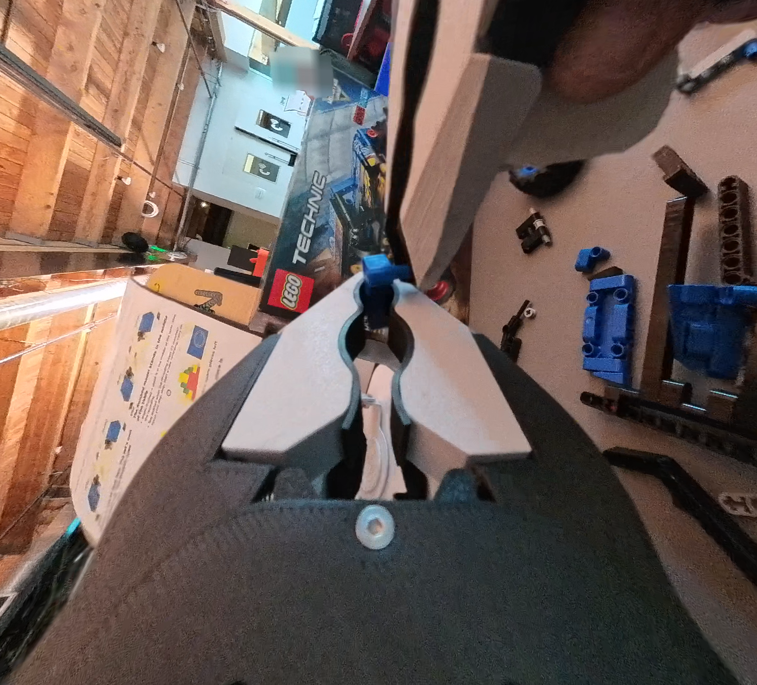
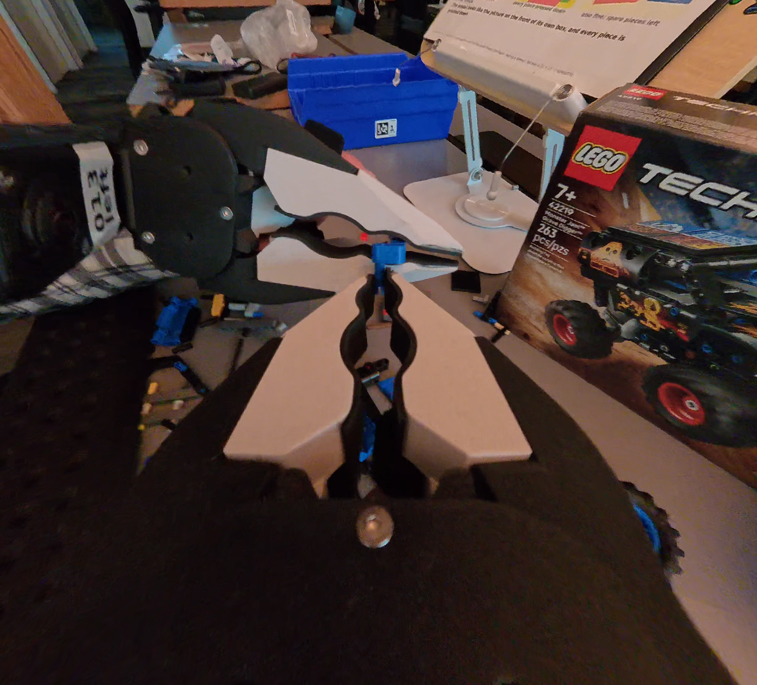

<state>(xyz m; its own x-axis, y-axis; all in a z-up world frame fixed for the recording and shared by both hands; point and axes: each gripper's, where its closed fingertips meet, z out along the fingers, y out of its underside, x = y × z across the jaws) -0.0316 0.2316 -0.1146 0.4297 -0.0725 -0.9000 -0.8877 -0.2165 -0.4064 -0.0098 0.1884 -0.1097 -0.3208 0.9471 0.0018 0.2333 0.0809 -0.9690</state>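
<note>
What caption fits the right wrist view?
Both grippers, right gripper and left gripper, pinch one small blue piece beside a toy box.

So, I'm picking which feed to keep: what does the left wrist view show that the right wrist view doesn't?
Only the left wrist view shows the blue building pieces and dark long beams laid out on the table. Only the right wrist view shows the blue bin, the white stand and the left gripper from outside. Both show the small blue piece pinched at the fingertips, the toy box and the instruction sheet.
</note>
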